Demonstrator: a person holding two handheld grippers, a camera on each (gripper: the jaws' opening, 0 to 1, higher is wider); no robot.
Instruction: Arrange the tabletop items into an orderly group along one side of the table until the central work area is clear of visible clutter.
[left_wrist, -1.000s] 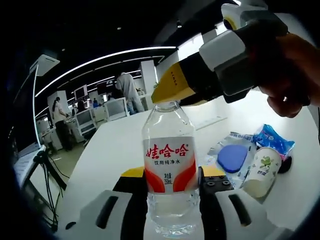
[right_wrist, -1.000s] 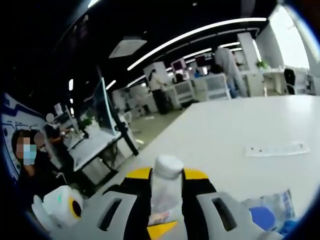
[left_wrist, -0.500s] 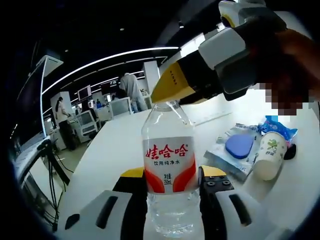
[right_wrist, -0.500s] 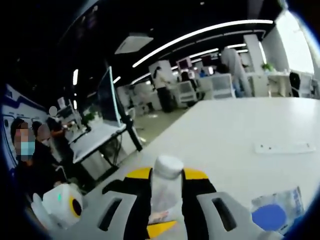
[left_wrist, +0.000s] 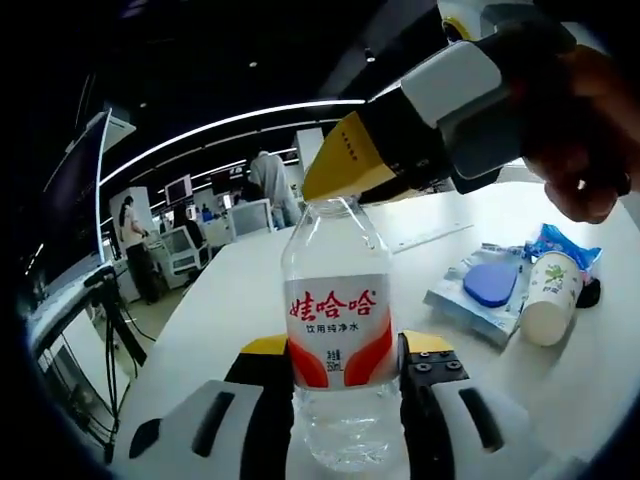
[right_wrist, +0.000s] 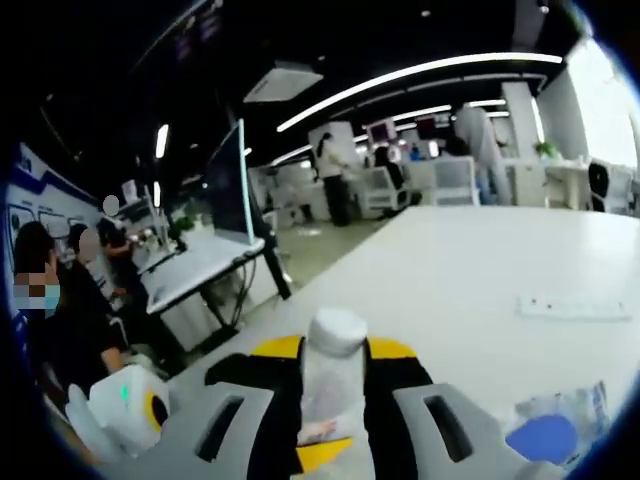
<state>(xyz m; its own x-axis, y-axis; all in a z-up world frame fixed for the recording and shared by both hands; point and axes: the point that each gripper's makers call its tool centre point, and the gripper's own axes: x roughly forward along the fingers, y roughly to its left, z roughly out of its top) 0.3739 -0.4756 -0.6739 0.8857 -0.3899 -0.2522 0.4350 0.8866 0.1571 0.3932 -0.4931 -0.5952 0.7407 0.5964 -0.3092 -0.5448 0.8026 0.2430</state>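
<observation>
Long ceiling light strips (left_wrist: 230, 118) glow overhead, bent into arcs by the fisheye lens — straight lines curve hard toward the edges. A window (right_wrist: 610, 95) on the far right blows out to white glare. The white table (right_wrist: 470, 270) is evenly lit with soft shadows. The near bottle (right_wrist: 335, 375) in the right gripper view is blurred; the far office is soft.

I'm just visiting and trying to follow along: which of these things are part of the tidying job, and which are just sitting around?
In the job:
- water bottle, held by the body in the left hand-held gripper and by the cap in the right hand-held gripper
- paper cup
- clear packet with blue disc
- blue wrapper

Lying about:
- white strip on the table
- desks and monitors behind
</observation>
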